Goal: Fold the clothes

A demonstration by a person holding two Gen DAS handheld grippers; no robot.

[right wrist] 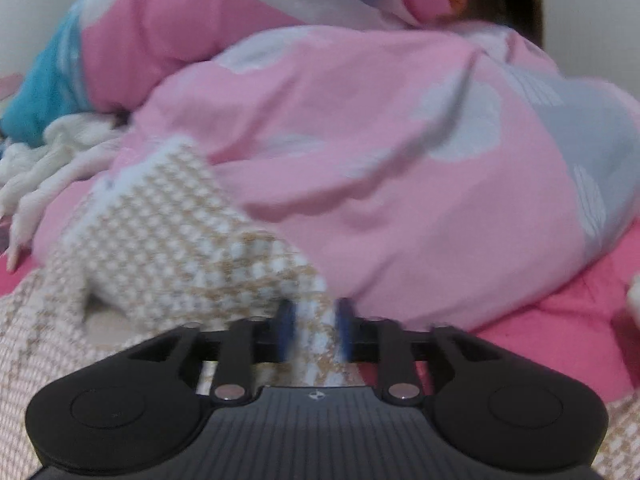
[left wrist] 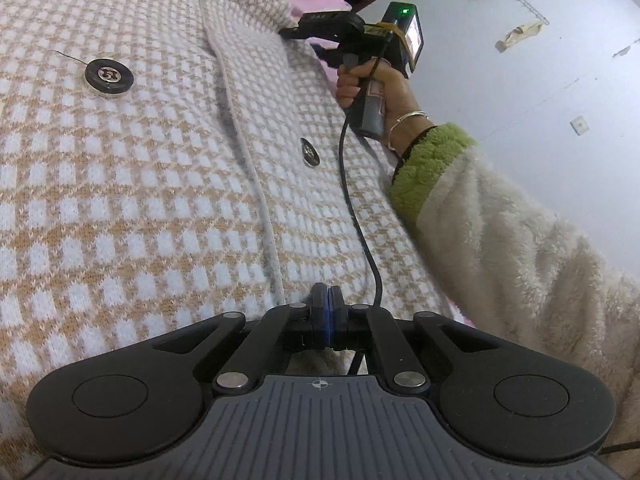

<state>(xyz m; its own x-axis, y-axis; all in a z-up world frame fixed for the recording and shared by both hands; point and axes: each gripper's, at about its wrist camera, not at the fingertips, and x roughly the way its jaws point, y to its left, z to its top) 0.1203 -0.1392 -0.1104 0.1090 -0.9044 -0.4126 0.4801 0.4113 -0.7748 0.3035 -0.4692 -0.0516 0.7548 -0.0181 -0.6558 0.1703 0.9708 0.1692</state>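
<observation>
Closed tight, the left gripper point(left wrist: 328, 300) sits low over the checked knit cardigan point(left wrist: 140, 200), tan and white squares with dark round buttons point(left wrist: 109, 77), spread flat. Right gripper point(right wrist: 316, 320) has its jaws parted, the cardigan's blurred knit showing between them, pink quilt point(right wrist: 360, 140) heaped behind. Fleecy sleeve point(left wrist: 500, 240) alongside.
</observation>
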